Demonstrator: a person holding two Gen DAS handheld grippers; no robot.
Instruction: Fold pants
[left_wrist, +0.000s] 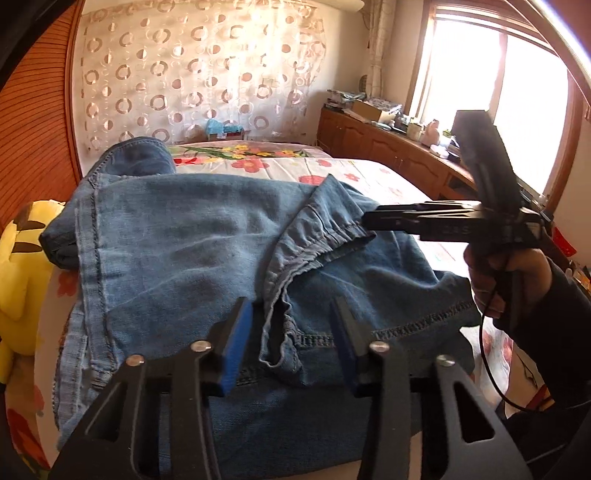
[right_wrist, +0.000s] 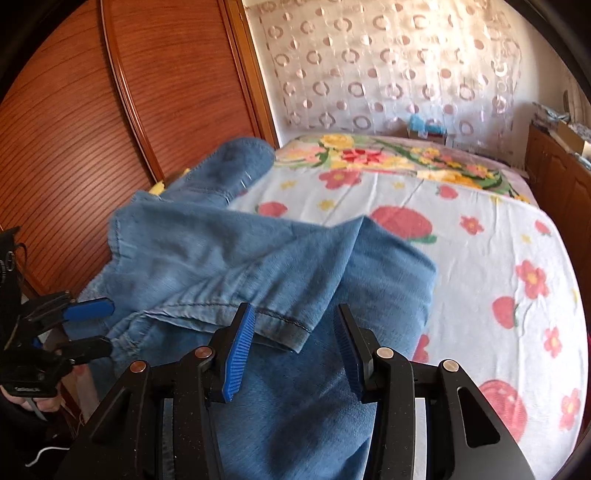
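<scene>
Blue denim pants (left_wrist: 177, 240) lie bunched on the flowered bed sheet (left_wrist: 369, 173), one leg reaching toward the far left. My left gripper (left_wrist: 291, 343) is open, its blue pads on either side of a raised fold of denim without pressing it. My right gripper (left_wrist: 367, 221) comes in from the right, held by a hand, with its tips at a gathered hem. In the right wrist view the right gripper (right_wrist: 293, 349) stands open over the pants (right_wrist: 221, 251), a stitched hem corner lying between its pads. The left gripper (right_wrist: 99, 328) shows at the left edge, jaws apart at the cloth's edge.
A yellow plush toy (left_wrist: 18, 280) sits at the bed's left edge beside a wooden wardrobe (right_wrist: 92, 129). A low wooden cabinet (left_wrist: 388, 147) with clutter runs under the window on the right. Bare sheet (right_wrist: 480, 258) stretches to the right of the pants.
</scene>
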